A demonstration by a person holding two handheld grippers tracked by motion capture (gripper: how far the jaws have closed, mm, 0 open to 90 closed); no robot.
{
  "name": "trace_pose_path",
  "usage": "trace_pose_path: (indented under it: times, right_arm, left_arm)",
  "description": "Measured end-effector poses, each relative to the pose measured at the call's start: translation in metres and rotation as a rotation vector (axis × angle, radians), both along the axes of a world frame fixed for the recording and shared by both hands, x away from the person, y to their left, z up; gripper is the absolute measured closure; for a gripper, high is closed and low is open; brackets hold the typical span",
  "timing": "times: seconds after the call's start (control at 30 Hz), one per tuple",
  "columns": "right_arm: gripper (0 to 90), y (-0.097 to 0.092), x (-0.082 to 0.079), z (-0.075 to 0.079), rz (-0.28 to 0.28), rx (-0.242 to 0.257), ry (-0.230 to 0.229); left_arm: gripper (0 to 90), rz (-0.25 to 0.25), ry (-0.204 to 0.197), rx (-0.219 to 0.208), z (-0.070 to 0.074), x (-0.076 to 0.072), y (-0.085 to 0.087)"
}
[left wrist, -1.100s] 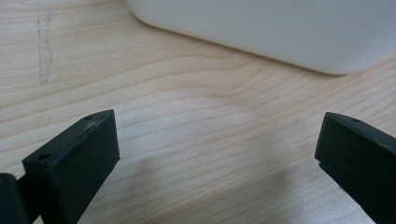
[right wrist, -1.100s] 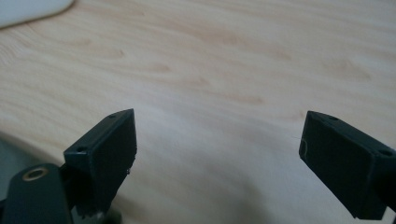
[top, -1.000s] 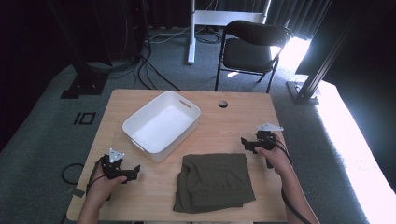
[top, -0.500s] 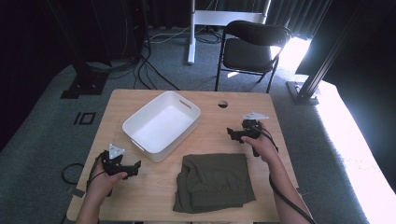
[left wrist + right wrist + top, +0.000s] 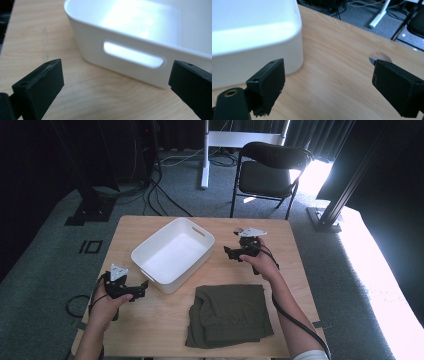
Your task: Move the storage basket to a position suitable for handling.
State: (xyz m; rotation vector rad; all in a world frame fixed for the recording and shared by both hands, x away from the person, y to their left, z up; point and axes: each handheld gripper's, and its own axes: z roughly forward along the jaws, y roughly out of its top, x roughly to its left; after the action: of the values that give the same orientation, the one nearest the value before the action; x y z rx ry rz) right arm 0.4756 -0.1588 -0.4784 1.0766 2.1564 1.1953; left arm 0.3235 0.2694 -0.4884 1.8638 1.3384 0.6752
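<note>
L gripper (image 5: 142,289) jaws wide, nothing held, white bin (image 5: 172,254) handle slot just ahead. R gripper (image 5: 228,252) wide too, bin corner ahead-left. Folded olive cloth (image 5: 231,316) between grippers, nearer person.

High view looks down overhead; both gripper views sit close, sharing the white bin (image 5: 172,254).

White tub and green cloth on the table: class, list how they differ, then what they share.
The white tub is rigid, hollow and stands empty; the green cloth is soft and lies folded flat. The tub sits farther from the person, the cloth at the near edge. The tub is bright, the cloth dark. Both rest on the wooden table, untouched by either tongs.
</note>
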Motion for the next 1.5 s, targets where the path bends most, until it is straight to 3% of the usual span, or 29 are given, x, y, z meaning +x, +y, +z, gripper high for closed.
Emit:
trace_pose_path:
  times: [0.17, 0.37, 0.7, 1.1, 1.5]
  right_arm:
    - [11.1, 0.017, 0.011, 0.006, 0.008, 0.014, -0.005]
    - [11.1, 0.033, 0.023, 0.009, 0.014, -0.006, -0.018]
    - [11.1, 0.056, 0.040, 0.000, 0.015, -0.035, -0.009]
    - [13.5, 0.058, 0.037, -0.007, 0.005, -0.038, -0.024]
    - [13.5, 0.050, 0.026, -0.008, 0.005, -0.030, -0.039]
  left_arm:
    - [0.9, 0.005, -0.011, -0.006, 0.009, 0.005, 0.000]
    - [0.9, 0.012, -0.030, -0.021, 0.017, 0.012, -0.002]
    - [0.9, 0.031, -0.052, -0.062, 0.021, 0.028, -0.002]
    - [0.9, 0.063, -0.007, -0.038, 0.003, 0.043, -0.004]
    - [0.9, 0.088, -0.010, -0.051, 0.001, 0.048, -0.004]
